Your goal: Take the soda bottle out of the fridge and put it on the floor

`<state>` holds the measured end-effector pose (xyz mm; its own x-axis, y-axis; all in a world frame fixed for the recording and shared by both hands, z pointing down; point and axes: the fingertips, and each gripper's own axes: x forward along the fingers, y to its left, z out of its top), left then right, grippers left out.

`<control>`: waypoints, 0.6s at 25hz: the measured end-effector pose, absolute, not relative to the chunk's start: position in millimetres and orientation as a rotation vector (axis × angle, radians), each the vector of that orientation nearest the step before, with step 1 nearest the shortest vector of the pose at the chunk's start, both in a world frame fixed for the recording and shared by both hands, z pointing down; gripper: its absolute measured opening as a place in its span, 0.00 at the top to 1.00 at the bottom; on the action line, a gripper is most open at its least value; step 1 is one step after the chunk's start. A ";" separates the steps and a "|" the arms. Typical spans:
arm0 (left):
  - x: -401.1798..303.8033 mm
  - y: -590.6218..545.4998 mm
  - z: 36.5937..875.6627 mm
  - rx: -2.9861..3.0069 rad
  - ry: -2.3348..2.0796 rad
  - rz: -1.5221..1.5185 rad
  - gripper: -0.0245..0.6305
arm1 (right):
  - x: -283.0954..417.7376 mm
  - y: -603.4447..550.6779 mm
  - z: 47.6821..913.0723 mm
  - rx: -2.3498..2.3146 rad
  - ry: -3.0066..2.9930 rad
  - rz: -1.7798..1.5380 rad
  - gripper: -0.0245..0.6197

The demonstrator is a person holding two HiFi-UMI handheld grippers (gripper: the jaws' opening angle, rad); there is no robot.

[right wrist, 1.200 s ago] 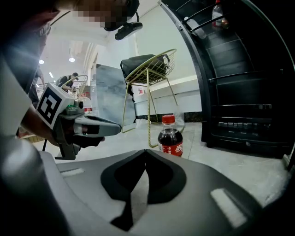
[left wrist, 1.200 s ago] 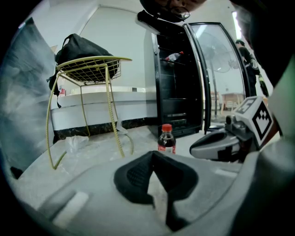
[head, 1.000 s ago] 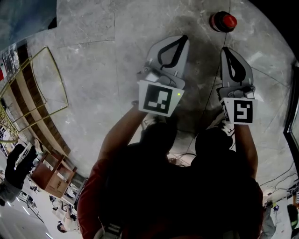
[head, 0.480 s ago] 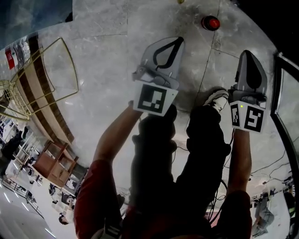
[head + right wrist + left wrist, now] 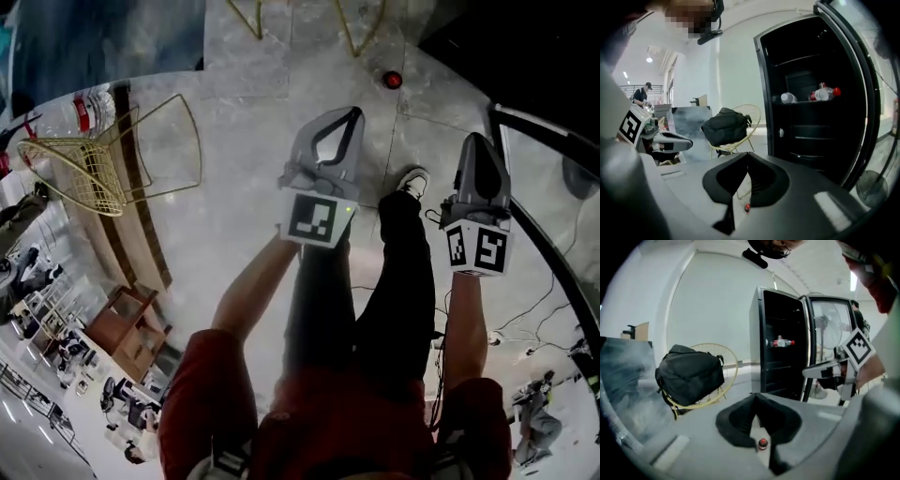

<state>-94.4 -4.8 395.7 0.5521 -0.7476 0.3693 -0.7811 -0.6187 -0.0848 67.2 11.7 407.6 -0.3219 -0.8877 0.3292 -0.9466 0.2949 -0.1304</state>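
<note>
Soda bottle [image 5: 824, 93], red-capped and red-labelled with print too small to read, lies on its side on an upper shelf of the open black fridge [image 5: 762, 93]. A clear bottle [image 5: 787, 98] lies just left of it. The head view misses that shelf but shows a small red-topped thing [image 5: 392, 80] on the grey floor [image 5: 244, 197], far beyond the grippers. Left gripper [image 5: 354, 112] and right gripper [image 5: 476, 139] are both clenched on nothing. A black backpack [image 5: 691, 373] fills the yellow wire chair [image 5: 732, 363] left of the fridge.
</note>
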 end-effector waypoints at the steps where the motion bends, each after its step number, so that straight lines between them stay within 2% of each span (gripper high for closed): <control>1: -95.1 -4.6 365.3 2.682 -1.350 0.550 0.96 | 65.0 12.4 378.4 1.702 -2.374 0.450 0.96; 5: -104.4 5.5 252.3 2.615 -1.419 0.482 0.96 | 50.3 17.8 267.8 1.708 -2.405 0.498 0.96; 9: -101.9 20.9 157.9 2.625 -1.463 0.548 0.96 | 45.2 26.3 167.1 1.698 -2.441 0.504 0.96; 15: -91.4 38.9 44.8 2.681 -1.464 0.421 0.96 | 54.1 40.0 61.1 1.773 -2.454 0.451 0.96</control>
<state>-91.4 38.9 44.8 0.5123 -0.8170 0.2647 -0.8330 -0.5477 -0.0786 54.1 40.0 61.1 -0.3271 -0.9153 0.2352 -0.9391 0.2869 -0.1893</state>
